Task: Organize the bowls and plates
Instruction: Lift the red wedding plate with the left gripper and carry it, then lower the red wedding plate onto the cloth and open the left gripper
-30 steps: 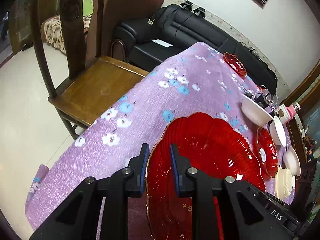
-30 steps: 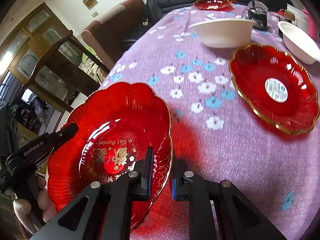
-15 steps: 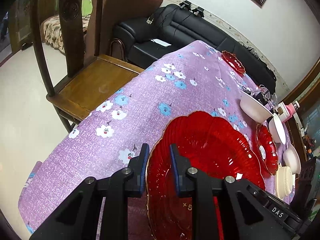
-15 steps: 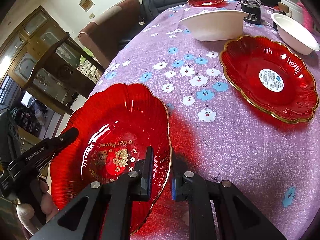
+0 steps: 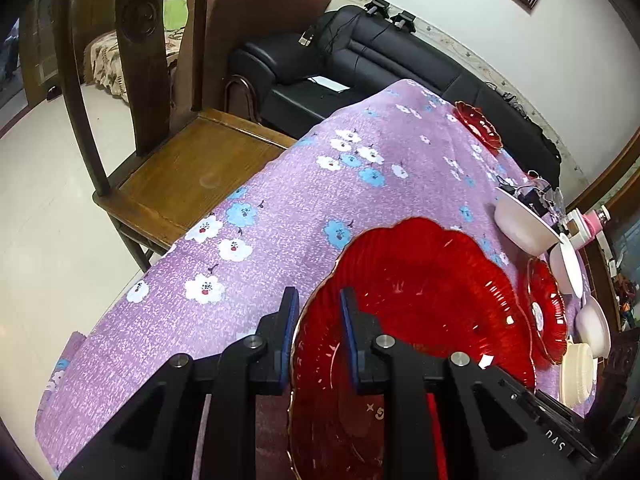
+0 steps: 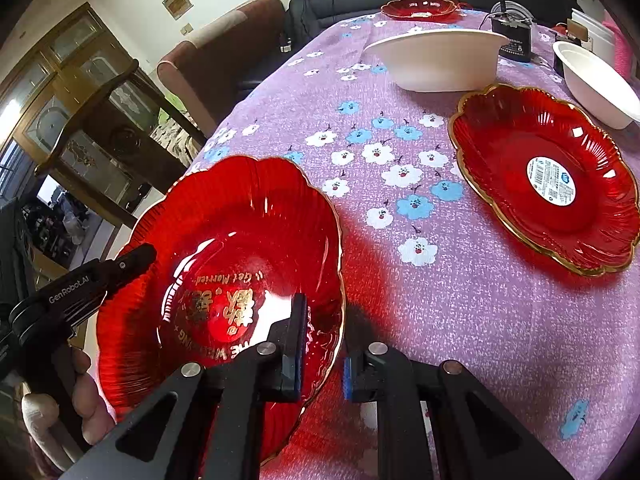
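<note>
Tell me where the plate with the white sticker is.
In the right wrist view the stickered plate lies flat on the purple tablecloth at the right, just in front of two white bowls.

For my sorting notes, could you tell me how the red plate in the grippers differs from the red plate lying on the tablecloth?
The held plate is gripped at opposite rims and carries gold lettering; the lying plate rests flat and ungripped on the tablecloth, with a white sticker. Both are red, scalloped and gold-rimmed.

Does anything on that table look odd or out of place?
Only that the large red scalloped plate is tilted, pinched at opposite rims by the left gripper and right gripper, while another red plate lies flat. Nothing spilled or broken.
</note>
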Available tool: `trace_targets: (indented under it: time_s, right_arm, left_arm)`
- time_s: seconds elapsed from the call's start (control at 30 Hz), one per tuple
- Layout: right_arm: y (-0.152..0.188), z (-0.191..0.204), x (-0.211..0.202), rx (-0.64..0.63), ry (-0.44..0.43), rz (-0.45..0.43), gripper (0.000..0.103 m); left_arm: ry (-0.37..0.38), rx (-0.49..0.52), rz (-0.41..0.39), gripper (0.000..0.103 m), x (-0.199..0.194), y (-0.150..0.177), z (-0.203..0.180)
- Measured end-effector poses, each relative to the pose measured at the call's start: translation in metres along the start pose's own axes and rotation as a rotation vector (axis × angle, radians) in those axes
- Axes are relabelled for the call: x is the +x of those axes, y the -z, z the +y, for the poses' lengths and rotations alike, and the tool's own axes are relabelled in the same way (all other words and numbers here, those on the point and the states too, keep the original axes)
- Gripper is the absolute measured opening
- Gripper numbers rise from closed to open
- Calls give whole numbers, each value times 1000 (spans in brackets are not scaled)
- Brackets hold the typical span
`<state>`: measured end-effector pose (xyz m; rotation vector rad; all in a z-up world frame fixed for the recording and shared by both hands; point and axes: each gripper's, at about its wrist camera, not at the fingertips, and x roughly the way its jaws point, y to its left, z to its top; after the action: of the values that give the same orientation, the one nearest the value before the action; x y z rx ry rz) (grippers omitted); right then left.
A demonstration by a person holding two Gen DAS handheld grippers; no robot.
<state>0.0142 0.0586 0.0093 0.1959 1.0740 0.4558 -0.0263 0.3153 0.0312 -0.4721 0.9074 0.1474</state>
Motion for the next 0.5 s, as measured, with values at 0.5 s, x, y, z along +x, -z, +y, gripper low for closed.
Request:
trace_targets:
  time_s: [0.5]
  right_arm:
    - [-1,-2,-6,-7,11,-39,22]
  left_arm:
    - [-3,-43,-3,43,-10,1,5]
